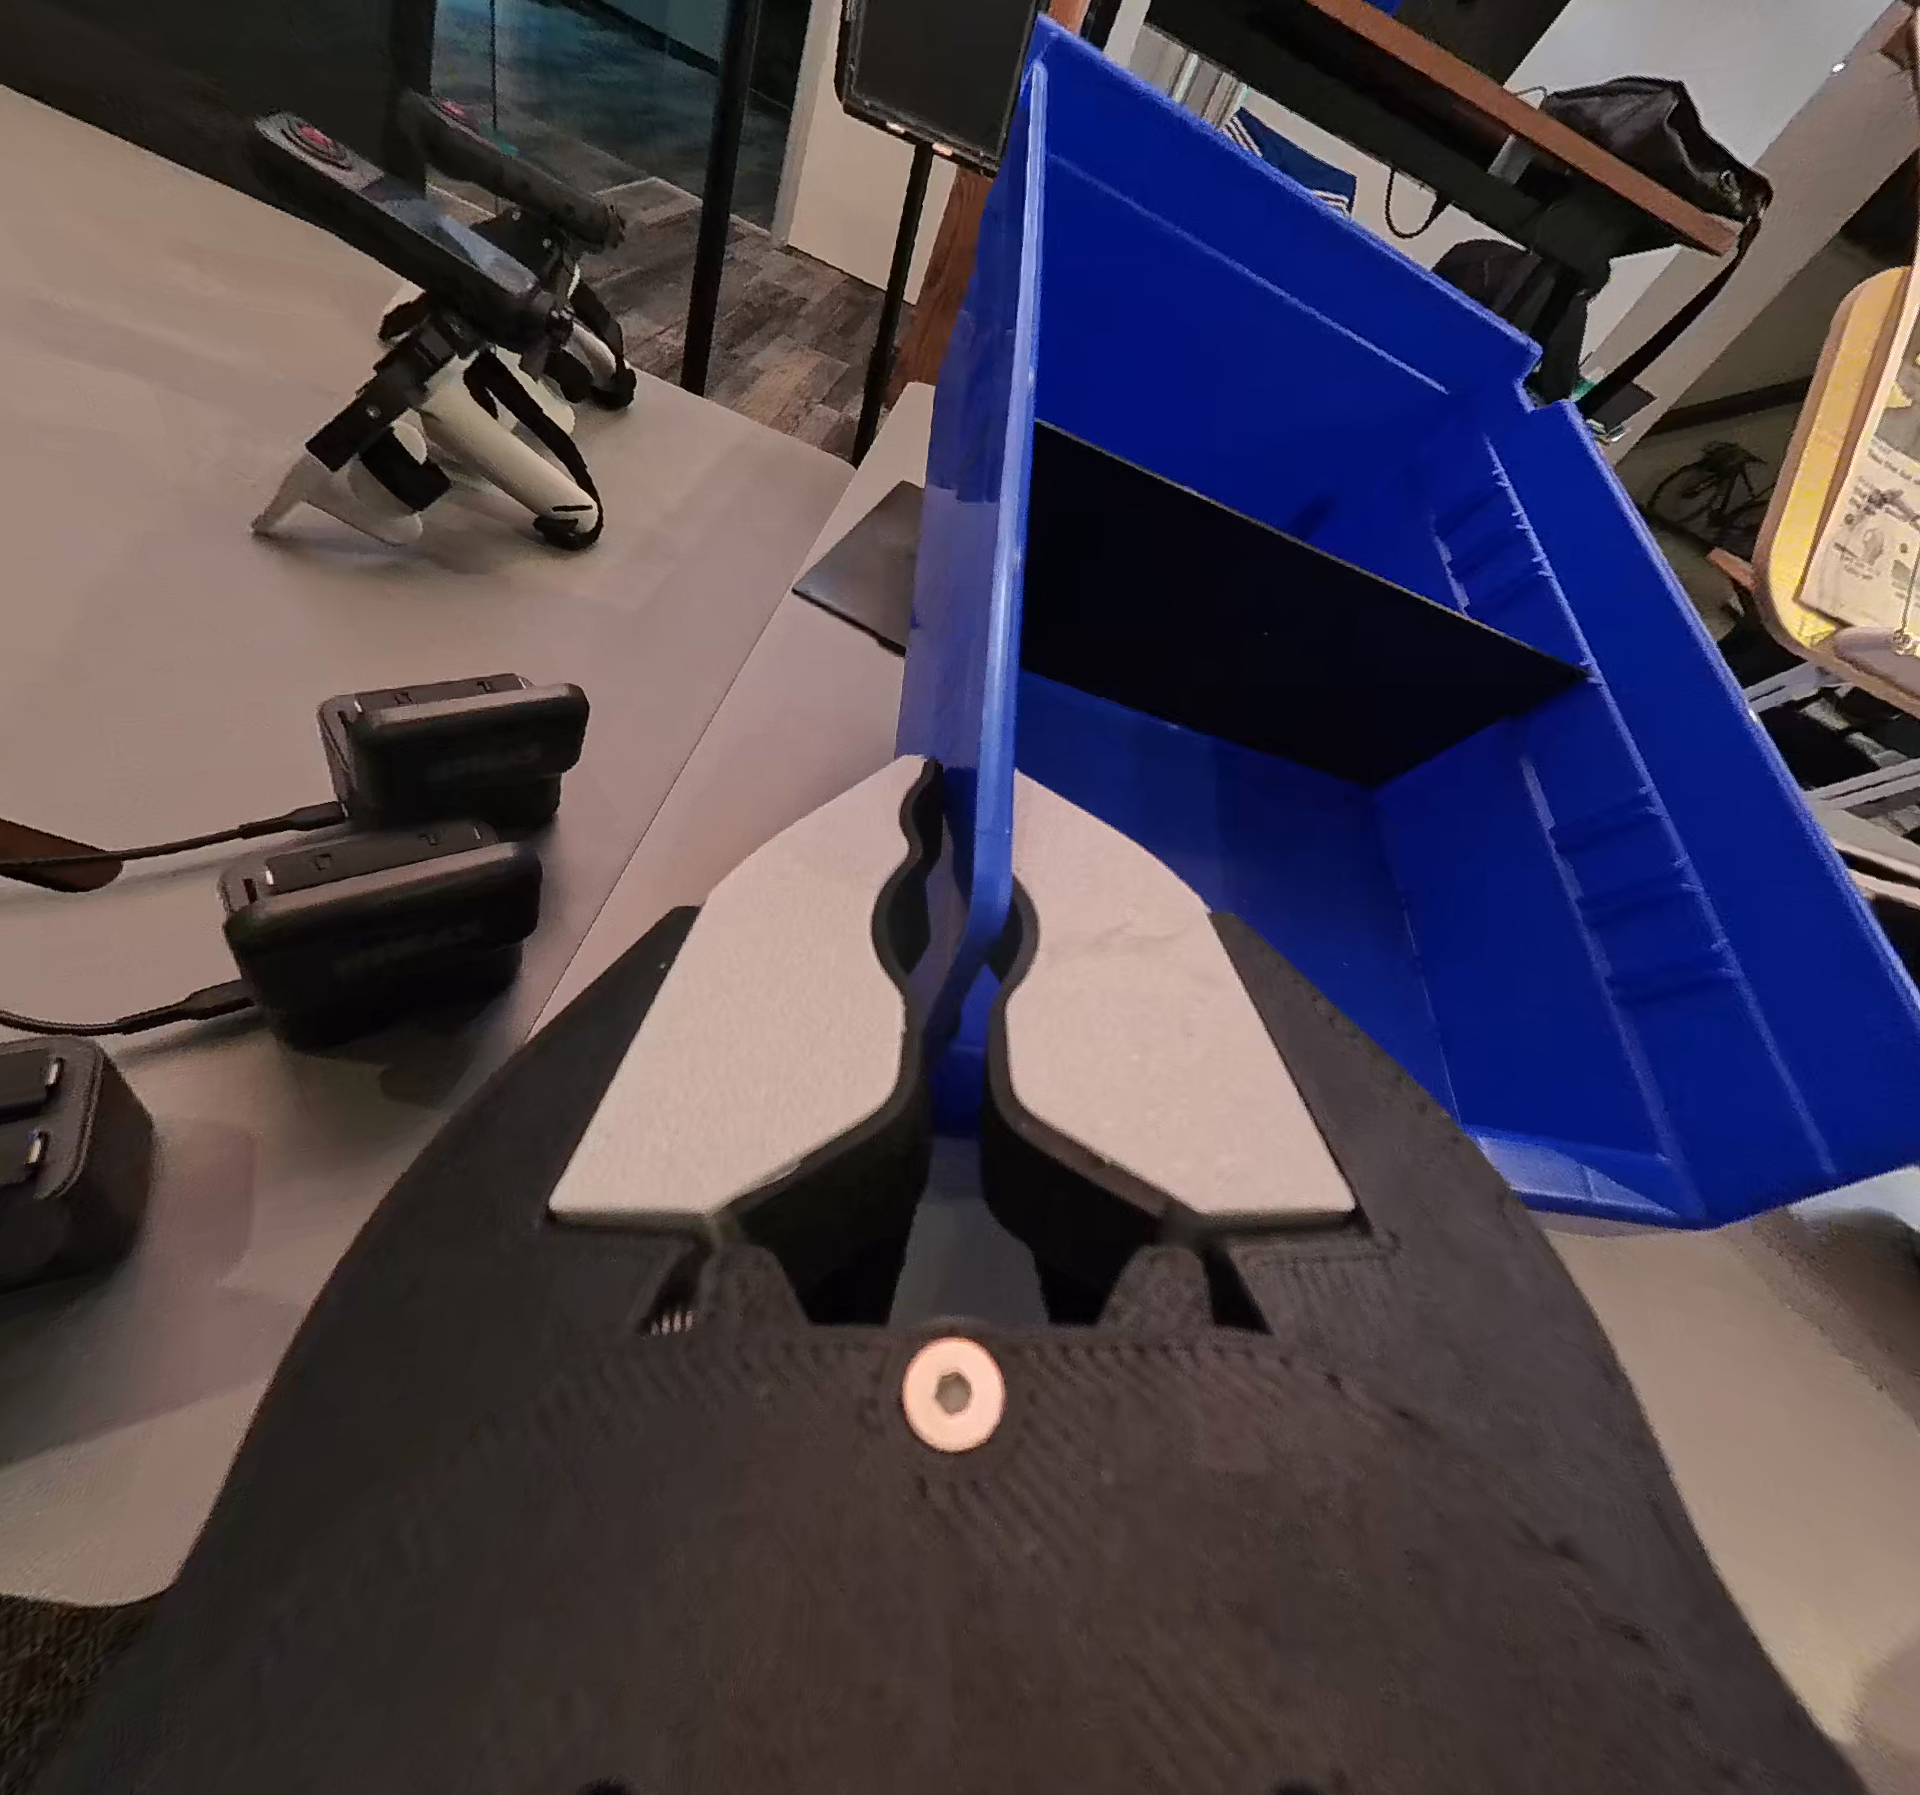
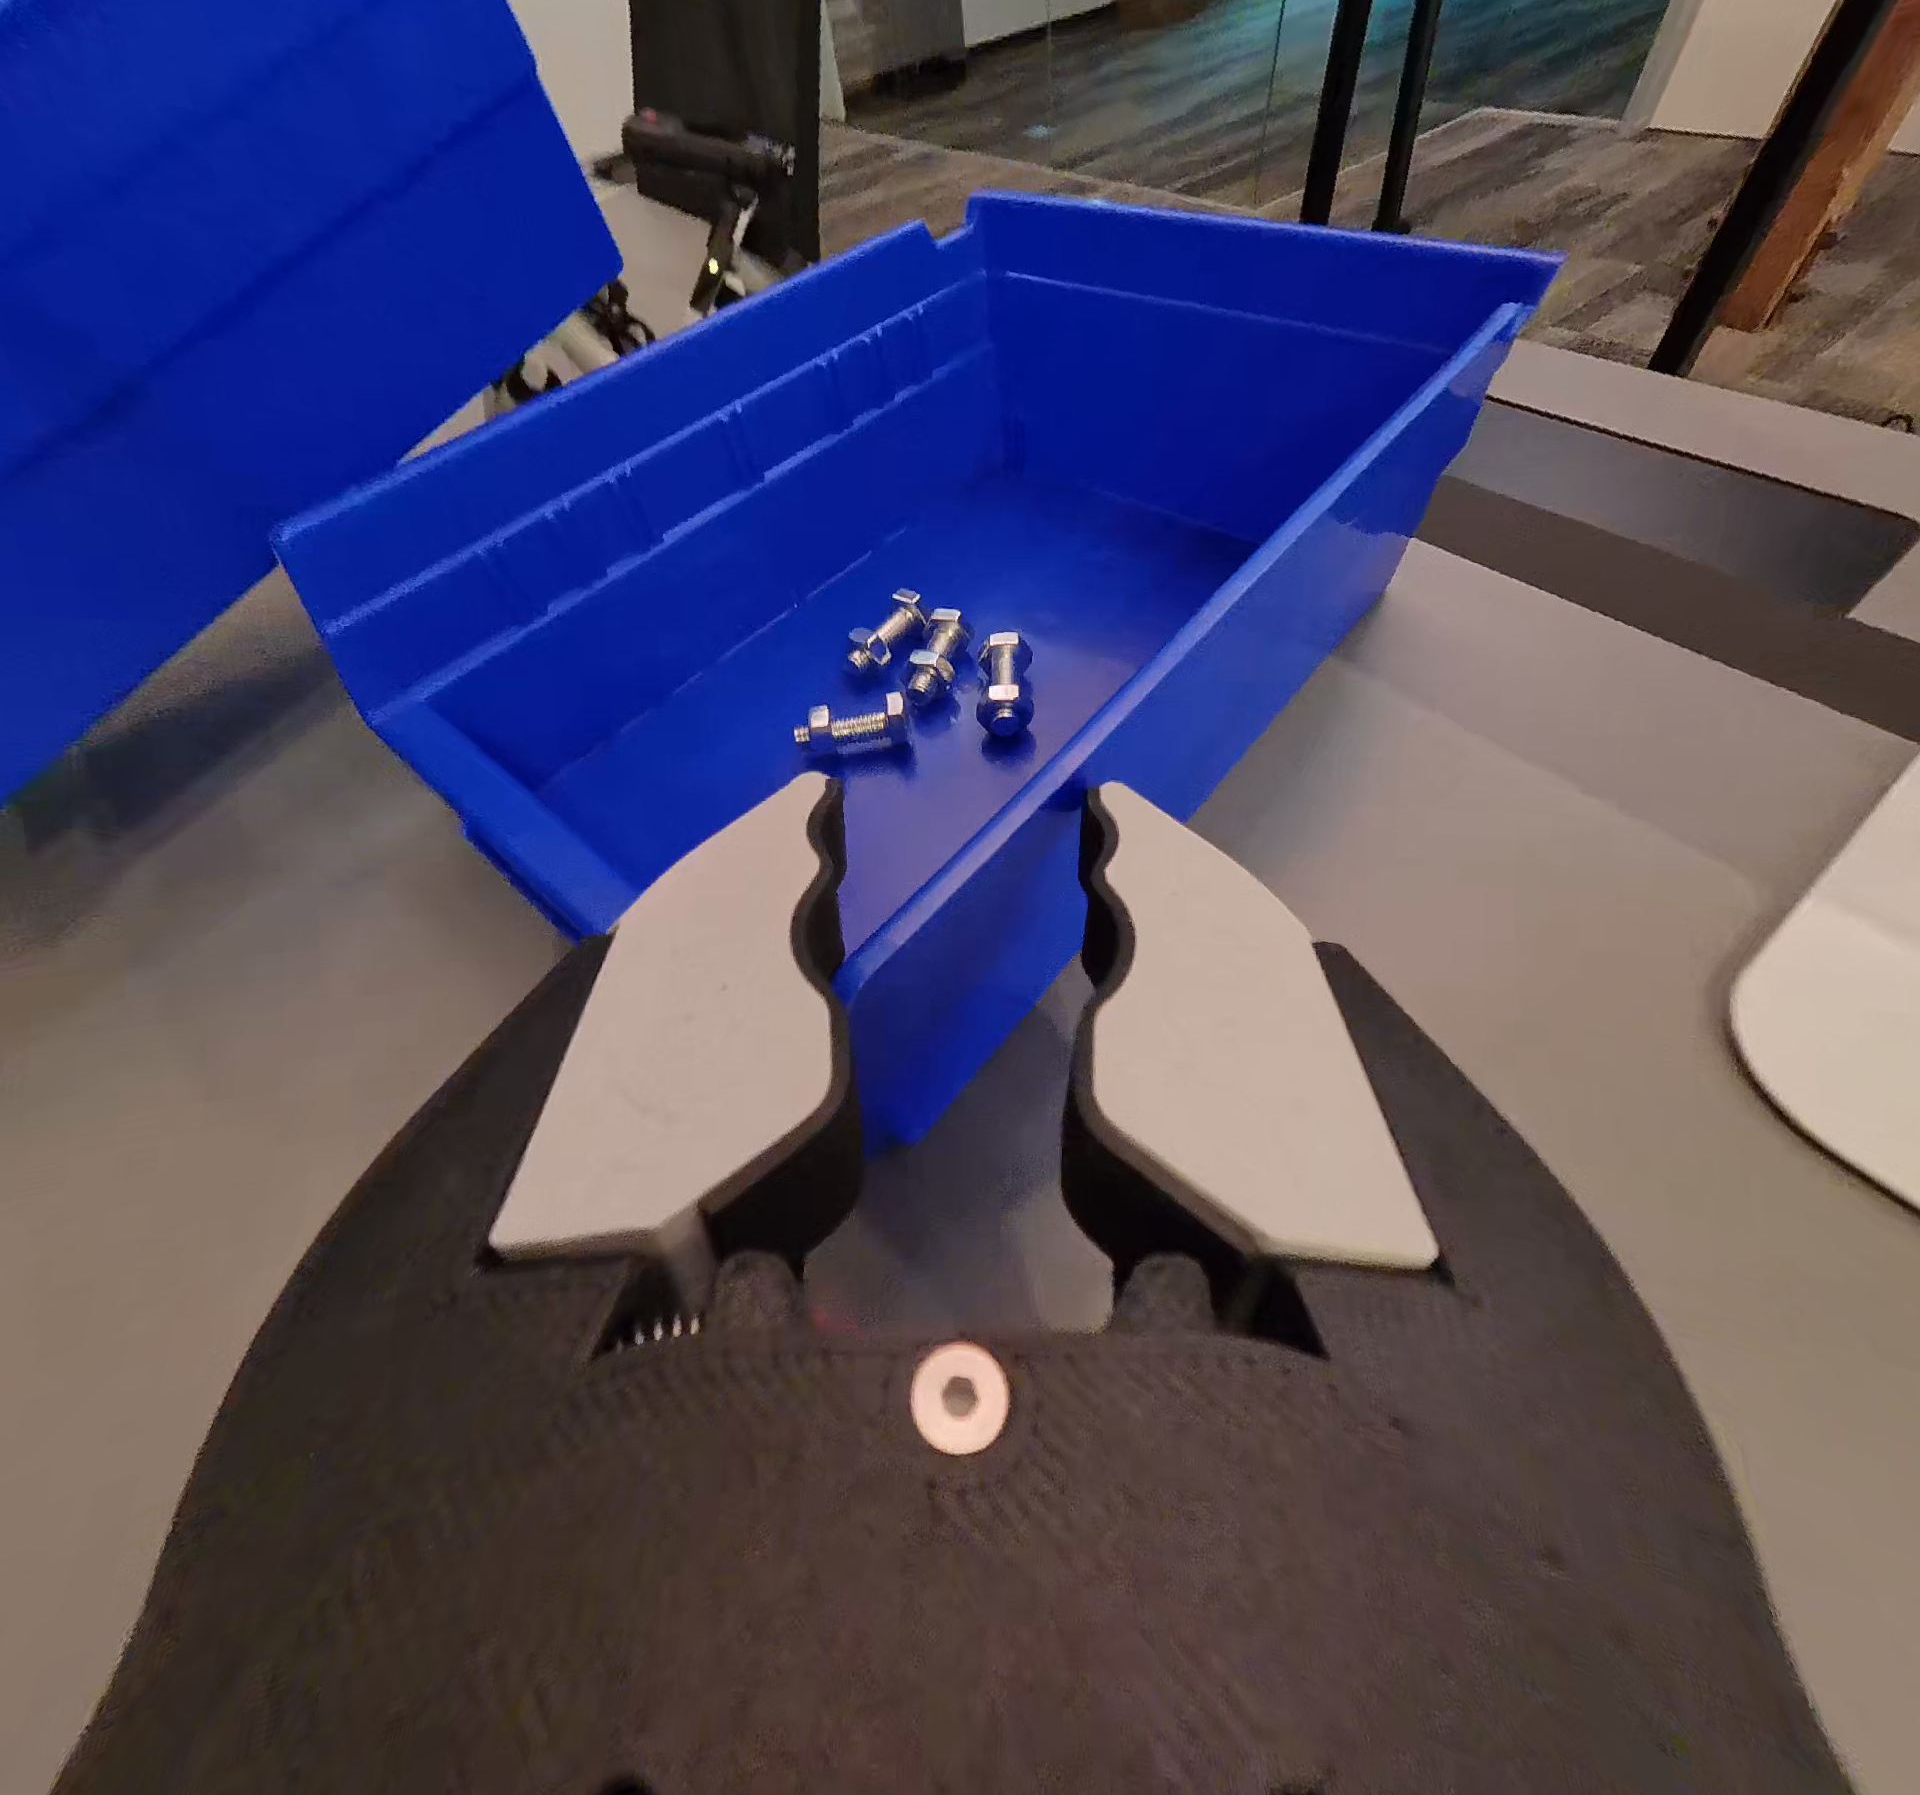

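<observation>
Left wrist view: left gripper (image 1: 971, 862) pinched narrow on the side wall of a blue bin with a divider (image 1: 1299, 457), one grey finger (image 1: 790, 976) outside the wall and the other inside. This bin is tilted, lifted toward 1 o'clock, and a black divider panel (image 1: 1278, 623) crosses its interior. At 9 o'clock on the grey table (image 1: 156, 602) lie black charger boxes (image 1: 384, 914) with cables; at 11 o'clock stands a spare handheld gripper (image 1: 468, 332) resting on its fingers. A wooden desk (image 1: 1403, 52) occupies 1 o'clock, beyond the bin. Right wrist view: right gripper (image 2: 956, 872) set fairly wide, straddling the near corner wall of a second blue bin (image 2: 1299, 602), one finger (image 2: 707, 997) inside and the other outside; whether the pads press the wall cannot be told. This bin rests on the table, and five silver bolts (image 2: 914, 675) with nuts lie clustered on its floor at 12 o'clock from the fingertips. The tilted bin fills the 10 o'clock corner. A white rounded object (image 2: 1849, 997) sits at 3 o'clock.
</observation>
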Available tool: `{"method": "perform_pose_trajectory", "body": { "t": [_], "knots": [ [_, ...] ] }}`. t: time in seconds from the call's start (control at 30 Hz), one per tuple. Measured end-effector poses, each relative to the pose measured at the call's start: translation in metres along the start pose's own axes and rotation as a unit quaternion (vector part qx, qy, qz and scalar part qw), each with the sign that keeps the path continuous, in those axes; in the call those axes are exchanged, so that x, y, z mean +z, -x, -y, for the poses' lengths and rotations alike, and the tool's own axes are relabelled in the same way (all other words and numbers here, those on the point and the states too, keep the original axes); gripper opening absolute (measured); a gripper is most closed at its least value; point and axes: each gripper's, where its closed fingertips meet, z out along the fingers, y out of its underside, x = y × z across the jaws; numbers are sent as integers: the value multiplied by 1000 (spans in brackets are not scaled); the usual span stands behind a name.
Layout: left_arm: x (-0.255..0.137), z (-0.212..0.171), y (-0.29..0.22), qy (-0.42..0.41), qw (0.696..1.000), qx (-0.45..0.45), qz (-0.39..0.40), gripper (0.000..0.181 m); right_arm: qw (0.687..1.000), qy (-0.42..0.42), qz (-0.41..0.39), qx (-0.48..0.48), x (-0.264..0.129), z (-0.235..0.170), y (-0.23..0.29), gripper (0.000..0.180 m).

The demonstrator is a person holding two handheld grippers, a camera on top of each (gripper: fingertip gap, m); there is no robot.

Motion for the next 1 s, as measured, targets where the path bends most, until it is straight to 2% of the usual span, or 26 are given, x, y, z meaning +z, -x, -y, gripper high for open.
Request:
{"method": "perform_pose_trajectory", "body": {
  "t": [0.1, 0.23, 0.3, 0.4, 0.5, 0.57, 0.63, 0.77, 0.8, 1.0],
  "knots": [
    [-5, 6, -1, -7, 1000, 4, 3, 4, 999, -20, -14, 33, 16, 7, 5, 40],
    [-12, 11, 0, -15, 1000, 6, 10, 4, 992, -45, 11, 118, 34, 16, 16, 42],
    [-16, 14, 2, -18, 1000, 5, 15, 4, 992, -49, 26, 117, 35, 17, 26, 46],
    [-21, 17, 6, -21, 1000, 3, 15, 4, 995, -62, 35, 71, 25, 22, 35, 51],
    [-25, 20, 5, -29, 999, 7, 14, 4, 994, -102, 6, -41, -1, 42, 38, 50],
    [-27, 23, 4, -35, 999, 8, 13, 4, 984, -124, 30, -127, -19, 51, 58, 26],
    [-29, 23, 4, -37, 999, 5, 12, 5, 965, -145, 95, -195, -31, 51, 99, 12],
    [-32, 21, 6, -35, 999, 5, 16, 5, 938, -47, 163, -301, 2, 12, 158, 17],
    [-34, 21, 7, -34, 999, 6, 17, 5, 932, -26, 152, -329, 14, 4, 162, 25],
    [-41, 19, 12, -34, 999, 5, 22, 5, 904, 88, 73, -413, 67, -20, 162, 36]
  ]
}}
